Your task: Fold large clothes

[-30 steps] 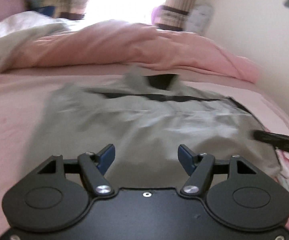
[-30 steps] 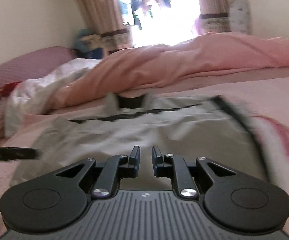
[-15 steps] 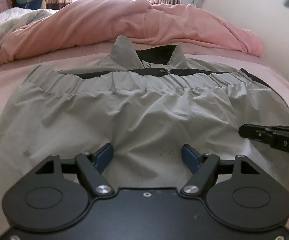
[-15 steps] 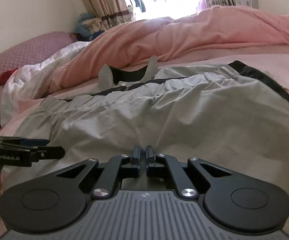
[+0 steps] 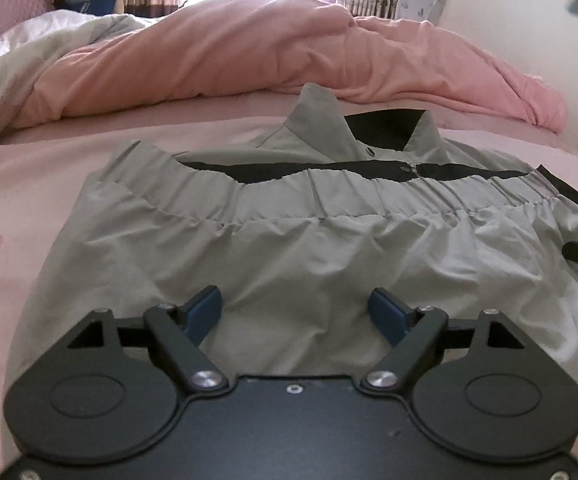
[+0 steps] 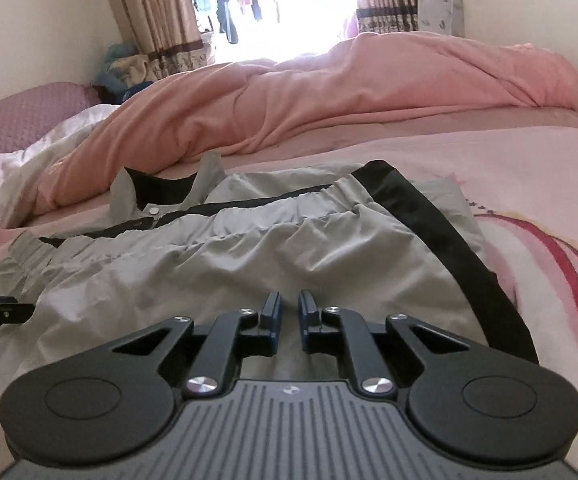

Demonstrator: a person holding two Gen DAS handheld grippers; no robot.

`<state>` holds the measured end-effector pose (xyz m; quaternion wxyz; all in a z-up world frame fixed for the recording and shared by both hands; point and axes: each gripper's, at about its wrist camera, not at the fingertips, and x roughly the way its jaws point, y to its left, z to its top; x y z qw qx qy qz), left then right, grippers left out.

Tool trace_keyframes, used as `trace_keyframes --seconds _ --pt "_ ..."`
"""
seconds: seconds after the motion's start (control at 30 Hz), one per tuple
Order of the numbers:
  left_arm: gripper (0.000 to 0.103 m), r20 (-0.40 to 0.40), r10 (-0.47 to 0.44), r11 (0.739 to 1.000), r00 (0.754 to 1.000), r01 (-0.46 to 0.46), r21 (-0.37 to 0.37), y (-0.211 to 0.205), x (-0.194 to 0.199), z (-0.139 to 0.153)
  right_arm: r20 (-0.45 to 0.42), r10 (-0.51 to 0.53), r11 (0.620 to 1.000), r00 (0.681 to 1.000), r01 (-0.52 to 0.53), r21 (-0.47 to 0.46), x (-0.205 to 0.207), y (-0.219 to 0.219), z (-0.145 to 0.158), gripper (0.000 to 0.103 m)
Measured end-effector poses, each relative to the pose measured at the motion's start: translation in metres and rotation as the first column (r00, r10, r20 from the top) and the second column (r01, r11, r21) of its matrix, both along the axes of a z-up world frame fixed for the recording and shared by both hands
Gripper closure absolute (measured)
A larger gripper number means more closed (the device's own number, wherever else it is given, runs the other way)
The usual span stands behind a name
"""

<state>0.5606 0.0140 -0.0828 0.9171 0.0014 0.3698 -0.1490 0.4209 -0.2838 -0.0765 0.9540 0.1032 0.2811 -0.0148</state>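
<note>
Jacket, grey with black trim, lies flat on the bed, folded so its gathered elastic hem runs across the body just short of the collar. Collar stands up at the side of the garment toward the far edge of the bed; a snap button shows below it. Black band runs along the garment's right side in the right wrist view. Fabric is wrinkled between hem and near fold.

Left gripper: over the near part of the jacket, jaws wide apart and opening, blue pads showing, only loose cloth below the gap; pads do not press on it.

Right gripper: also over the near part of the jacket, jaws almost together with a narrow gap, opening slightly; no cloth visibly pinched between them.

Each gripper's tip shows at the edge of the other's view, so they sit side by side.

Pink duvet is heaped along the far edge of the bed, a white-grey blanket at its far left corner. Curtains and a bright window behind.
</note>
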Motion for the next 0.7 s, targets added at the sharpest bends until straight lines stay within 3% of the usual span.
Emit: trace_keyframes --seconds 0.2,0.4,0.53,0.7 --pt "0.021 0.067 0.038 0.998 0.997 -0.041 0.043 0.018 0.009 0.024 0.075 -0.065 0.993 0.995 0.072 -0.09 0.002 -0.021 0.031 0.083" --pt "0.02 -0.011 0.09 0.994 0.996 -0.089 0.057 0.037 0.035 0.005 -0.021 -0.121 0.987 0.992 0.118 -0.108 0.025 -0.042 0.007 0.083" --pt "0.015 0.018 0.095 0.995 0.995 -0.096 0.033 0.041 0.036 -0.005 0.019 -0.133 0.985 0.991 0.134 -0.106 0.02 -0.041 -0.007 0.083" --pt "0.019 -0.006 0.127 0.99 0.992 -0.126 0.06 0.041 0.026 0.007 0.005 -0.177 0.98 0.984 0.177 -0.087 0.009 -0.038 0.009 0.083"
